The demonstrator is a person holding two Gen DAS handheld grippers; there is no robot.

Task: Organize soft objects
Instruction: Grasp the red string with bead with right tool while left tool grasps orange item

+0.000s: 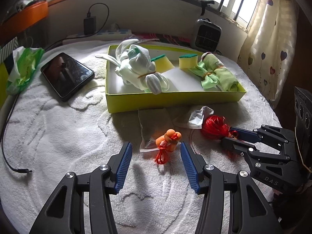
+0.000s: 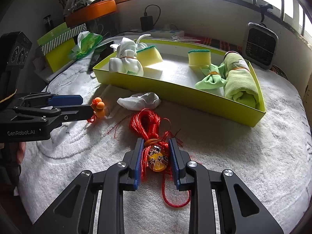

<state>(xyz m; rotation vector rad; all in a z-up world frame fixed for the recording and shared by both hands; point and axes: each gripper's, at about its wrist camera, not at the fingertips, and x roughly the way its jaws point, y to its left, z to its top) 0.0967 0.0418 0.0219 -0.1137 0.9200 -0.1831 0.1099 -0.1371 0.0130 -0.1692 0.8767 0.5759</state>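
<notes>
A red cord bundle (image 2: 148,122) with a yellow patterned pendant (image 2: 157,159) lies on the white towel. My right gripper (image 2: 155,141) is shut on it just behind the coil, with the pendant and tassel strands between the blue pads; the left wrist view shows this gripper (image 1: 228,135) at the bundle (image 1: 213,126). My left gripper (image 1: 156,145) stands open, and a small orange foam piece with a red string (image 1: 168,136) lies at its fingertips, untouched. The yellow-green box (image 1: 171,101) holds a white cloth bundle (image 1: 136,66), two sponges (image 1: 161,62), and a rolled green towel (image 1: 224,72).
A phone (image 1: 66,74) lies left of the box. A crumpled white bag (image 1: 195,117) and a clear plastic sleeve (image 1: 154,124) sit in front of the box. A black cable (image 1: 19,169) trails at the left edge. A small heater (image 1: 207,36) stands behind.
</notes>
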